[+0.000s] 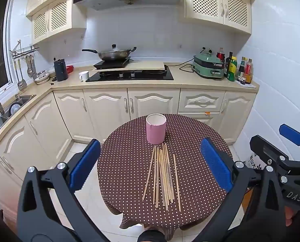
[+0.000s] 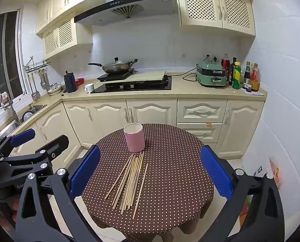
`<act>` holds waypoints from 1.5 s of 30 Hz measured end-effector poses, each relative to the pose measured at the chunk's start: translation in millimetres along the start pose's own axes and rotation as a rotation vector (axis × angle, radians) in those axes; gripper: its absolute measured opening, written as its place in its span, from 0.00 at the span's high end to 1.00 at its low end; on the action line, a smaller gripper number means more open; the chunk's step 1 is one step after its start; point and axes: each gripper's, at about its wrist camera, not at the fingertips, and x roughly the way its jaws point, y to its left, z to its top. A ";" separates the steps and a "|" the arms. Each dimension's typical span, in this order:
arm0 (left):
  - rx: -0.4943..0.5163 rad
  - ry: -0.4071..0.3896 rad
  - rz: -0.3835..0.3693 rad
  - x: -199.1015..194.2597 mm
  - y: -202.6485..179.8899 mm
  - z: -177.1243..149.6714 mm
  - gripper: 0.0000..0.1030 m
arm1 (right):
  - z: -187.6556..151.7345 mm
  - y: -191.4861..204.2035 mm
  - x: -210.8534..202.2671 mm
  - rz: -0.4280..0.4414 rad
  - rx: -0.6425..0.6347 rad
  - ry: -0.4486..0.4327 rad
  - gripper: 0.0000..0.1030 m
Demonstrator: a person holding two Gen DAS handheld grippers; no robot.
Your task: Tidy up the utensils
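Observation:
Several wooden chopsticks (image 1: 164,175) (image 2: 129,179) lie side by side on a small round table with a brown dotted cloth (image 1: 200,137) (image 2: 174,153). Just behind them stands an upright pink cylindrical holder (image 1: 156,128) (image 2: 134,137), with nothing inside as far as I can see. My left gripper (image 1: 150,163) hangs open above the near side of the table, nothing between its blue pads. My right gripper (image 2: 150,169) is likewise open and holds nothing. Each gripper also shows at the edge of the other's view, the right gripper (image 1: 275,141) and the left gripper (image 2: 41,139).
Cream cabinets and a counter (image 1: 190,81) run behind the table, with a hob, a wok (image 1: 113,54), a green appliance (image 1: 208,66), bottles and a white mug. A sink (image 1: 12,106) is on the left. Tiled floor surrounds the table.

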 end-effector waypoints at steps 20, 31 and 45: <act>0.008 0.007 -0.006 2.0 0.7 -2.6 0.06 | 0.8 1.0 1.9 -0.004 0.000 0.009 0.07; 0.008 0.006 0.001 3.1 3.6 -3.2 0.06 | -7.7 8.9 7.3 0.000 0.004 -0.003 0.07; 0.007 0.023 0.006 8.8 8.6 -3.6 0.06 | -10.8 7.5 15.8 0.003 -0.002 0.014 0.07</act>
